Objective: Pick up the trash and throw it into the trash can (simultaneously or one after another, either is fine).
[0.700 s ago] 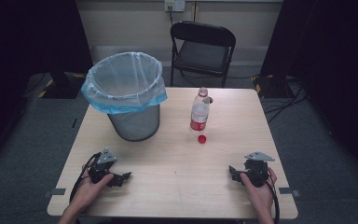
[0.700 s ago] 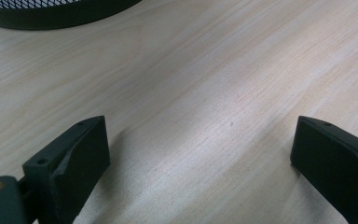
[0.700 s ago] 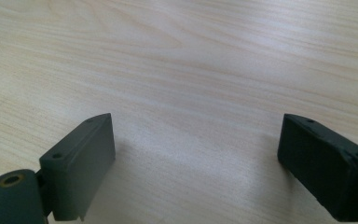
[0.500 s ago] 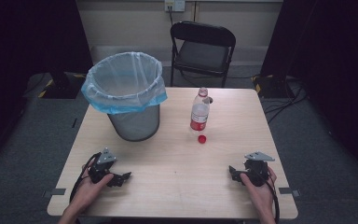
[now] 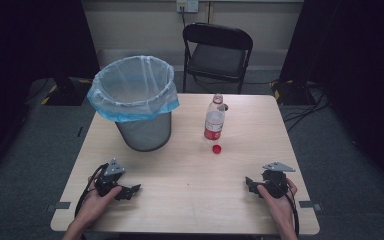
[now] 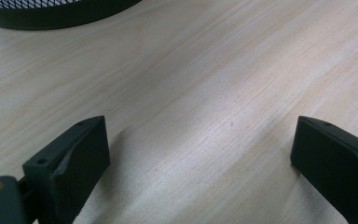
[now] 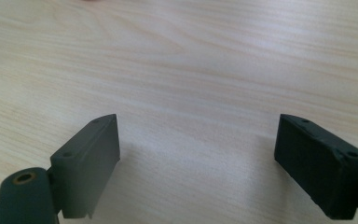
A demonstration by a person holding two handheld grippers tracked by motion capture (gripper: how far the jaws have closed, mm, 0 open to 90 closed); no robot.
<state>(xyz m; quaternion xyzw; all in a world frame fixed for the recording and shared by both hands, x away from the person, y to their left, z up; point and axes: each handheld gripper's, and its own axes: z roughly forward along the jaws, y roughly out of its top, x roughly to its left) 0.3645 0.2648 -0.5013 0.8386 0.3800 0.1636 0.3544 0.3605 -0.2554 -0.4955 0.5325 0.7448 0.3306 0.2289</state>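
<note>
A clear plastic bottle [image 5: 214,119] with a red label stands upright and uncapped mid-counter, its red cap [image 5: 217,148] lying just in front, right of a mesh bin [image 5: 139,102] lined with blue plastic. The left gripper [image 5: 132,190] and right gripper [image 5: 250,184] rest near the front edge of the wooden counter [image 5: 190,170], well apart from the bottle, jaws wide and empty.

The high view looks forward and down from above the person's edge of the pale wooden desk [image 5: 190,170], far enough off to take in all four desk edges, the black folding chair [image 5: 217,52] beyond the far edge and the grey floor around. The left gripper view rides low on the left hand-held gripper [image 6: 200,154] near the desk's near-left corner, looking close along the wood toward the dark base of the wire-mesh waste bin [image 6: 51,11]. The right gripper view sits likewise on the right hand-held gripper [image 7: 198,154] near the near-right corner; all three views share the desk's wood grain.
</note>
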